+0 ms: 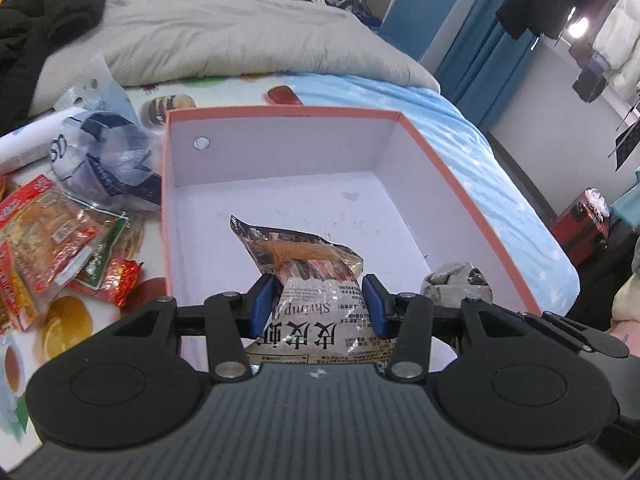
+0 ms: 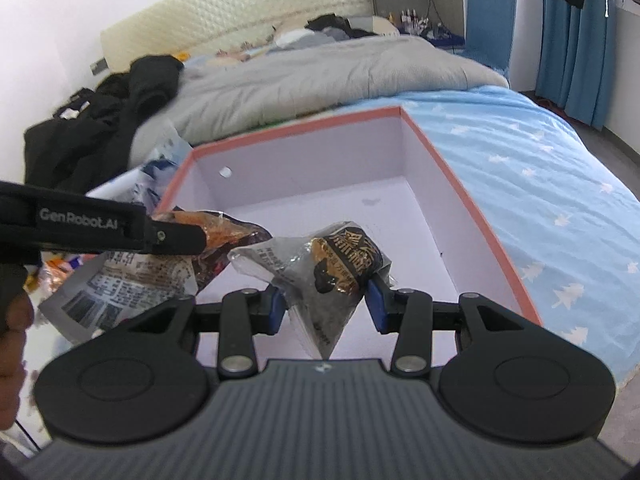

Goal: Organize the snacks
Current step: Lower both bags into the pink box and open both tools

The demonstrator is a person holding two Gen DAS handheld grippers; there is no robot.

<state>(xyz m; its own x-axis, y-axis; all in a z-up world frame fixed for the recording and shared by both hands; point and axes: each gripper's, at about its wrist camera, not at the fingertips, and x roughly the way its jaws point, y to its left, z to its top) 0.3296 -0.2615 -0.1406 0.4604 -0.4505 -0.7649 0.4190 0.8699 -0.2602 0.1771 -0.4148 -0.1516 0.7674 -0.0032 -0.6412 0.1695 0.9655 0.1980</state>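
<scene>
A pink-rimmed cardboard box [image 1: 280, 168] with a white interior is lying open on the bed [image 1: 500, 168] and is serving as the landmark. The left gripper [image 1: 318, 306] is holding a shrimp snack packet [image 1: 312, 276] over the near part of the box floor; its blue-padded jaws are closing on the packet from both sides, and the packet's upper end is pointing toward the far wall of the box. The right gripper [image 2: 326, 306] is gripping a dark crumpled snack packet [image 2: 332, 268] above the near edge of the box, with its jaws pressing on the wrapper's two sides. In the left wrist view this dark packet [image 1: 458, 284] is appearing at the box's near right corner. In the right wrist view the left gripper's black arm and the shrimp packet [image 2: 132, 280] are entering beside the box's left wall. A pile of red and orange snack packets [image 1: 52, 240] is lying on the bed just left of the box, with a clear plastic bag [image 1: 108, 160] behind it. A grey quilt [image 1: 240, 40] is lying beyond the box's far wall.
</scene>
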